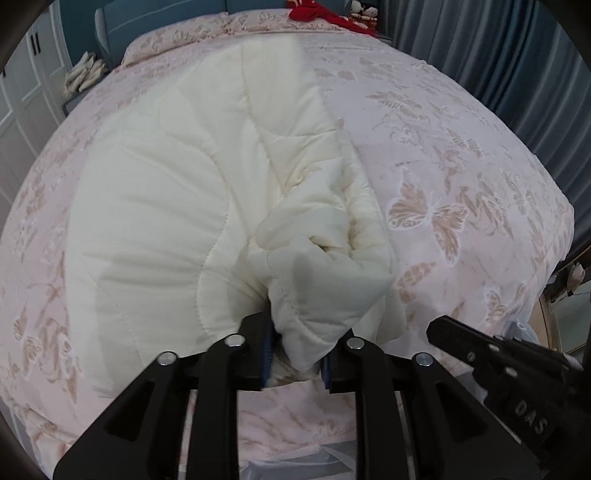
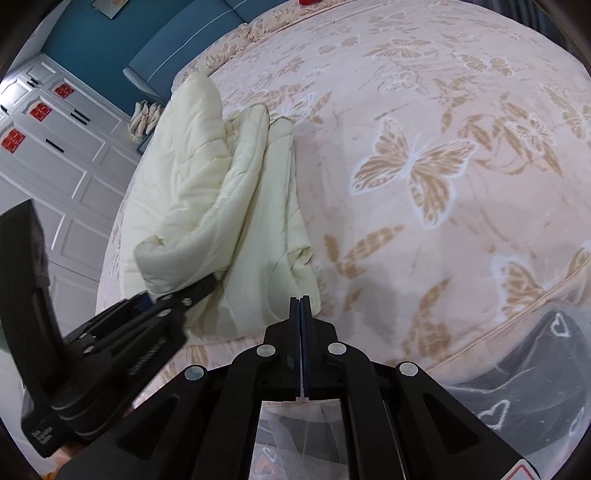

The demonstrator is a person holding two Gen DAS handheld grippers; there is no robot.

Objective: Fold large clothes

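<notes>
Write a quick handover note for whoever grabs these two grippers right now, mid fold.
Left gripper: a bunched corner of the cream quilt sits between its pads.
Right gripper: shut, holding nothing, over the quilt's near edge.
The quilt lies on the left part of the butterfly bedspread, one side already folded over itself, its right edge rumpled.
Left to do: lay down the held corner, smooth it, finish folding.

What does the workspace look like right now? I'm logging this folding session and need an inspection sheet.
Surface: bed with pink butterfly-print cover.
Job's things: cream quilted garment, partly folded, on the bed's left side.
Clutter: red cloth and dolls at the head end.
Grippers: left gripper has a bunched corner of the garment between its jaws; right gripper shut, empty.
Cables: nothing seen.
Surroundings: white wardrobe, grey curtains.
</notes>
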